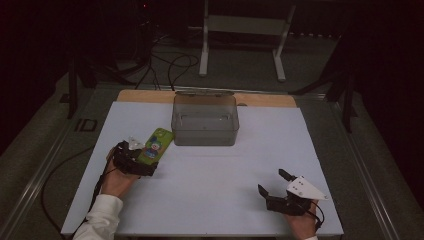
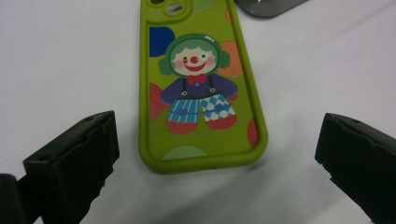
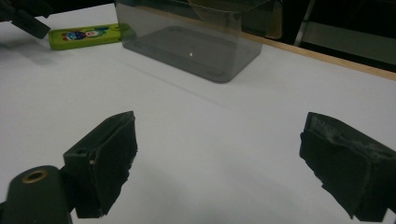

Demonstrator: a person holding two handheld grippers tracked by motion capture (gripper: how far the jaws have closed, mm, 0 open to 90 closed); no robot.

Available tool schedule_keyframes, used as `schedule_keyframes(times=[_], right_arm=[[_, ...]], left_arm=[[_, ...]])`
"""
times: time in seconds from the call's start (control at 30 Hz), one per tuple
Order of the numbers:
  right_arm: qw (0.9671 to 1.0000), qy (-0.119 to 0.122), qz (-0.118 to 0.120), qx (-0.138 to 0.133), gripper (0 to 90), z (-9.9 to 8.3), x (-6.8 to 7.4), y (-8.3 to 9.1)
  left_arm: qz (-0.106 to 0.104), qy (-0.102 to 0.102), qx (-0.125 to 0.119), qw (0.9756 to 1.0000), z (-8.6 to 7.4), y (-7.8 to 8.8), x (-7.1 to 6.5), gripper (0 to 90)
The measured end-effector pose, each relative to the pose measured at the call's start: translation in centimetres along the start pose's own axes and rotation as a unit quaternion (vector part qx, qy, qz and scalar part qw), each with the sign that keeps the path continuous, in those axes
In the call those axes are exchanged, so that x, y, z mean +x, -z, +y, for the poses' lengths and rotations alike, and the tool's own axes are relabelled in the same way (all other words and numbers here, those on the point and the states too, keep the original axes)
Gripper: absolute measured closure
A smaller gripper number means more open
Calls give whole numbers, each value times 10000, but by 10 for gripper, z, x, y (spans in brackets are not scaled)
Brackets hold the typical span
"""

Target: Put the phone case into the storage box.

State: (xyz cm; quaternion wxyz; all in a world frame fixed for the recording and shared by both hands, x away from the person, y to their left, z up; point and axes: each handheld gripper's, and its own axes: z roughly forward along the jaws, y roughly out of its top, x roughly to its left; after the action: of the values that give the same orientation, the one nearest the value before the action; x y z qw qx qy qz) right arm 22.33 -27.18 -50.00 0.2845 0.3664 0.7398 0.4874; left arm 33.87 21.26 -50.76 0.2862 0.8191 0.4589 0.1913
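Under the left gripper (image 1: 142, 159), the phone case's (image 1: 156, 144) near end hides.

My high camera is looking forward and down over the whole desk (image 1: 210, 175). My left claw camera is hovering close above the green phone case (image 2: 201, 88), facing along it. My right claw camera is sitting low and farther back, sharing that case and the grey transparent box (image 3: 196, 46).
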Motion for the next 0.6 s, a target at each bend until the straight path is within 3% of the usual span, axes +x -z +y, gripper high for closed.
schedule_keyframes(times=[0.33, 0.6], right_arm=[[10000, 4, 11, 12, 110, 0, 0, 0], [10000, -7, 24, 7, 110, 0, 0, 0]], left_arm=[[32, 34, 321, 9995, 14, -20, 6, 2], [2, 125, 445, 9989, 20, -29, 11, 9]])
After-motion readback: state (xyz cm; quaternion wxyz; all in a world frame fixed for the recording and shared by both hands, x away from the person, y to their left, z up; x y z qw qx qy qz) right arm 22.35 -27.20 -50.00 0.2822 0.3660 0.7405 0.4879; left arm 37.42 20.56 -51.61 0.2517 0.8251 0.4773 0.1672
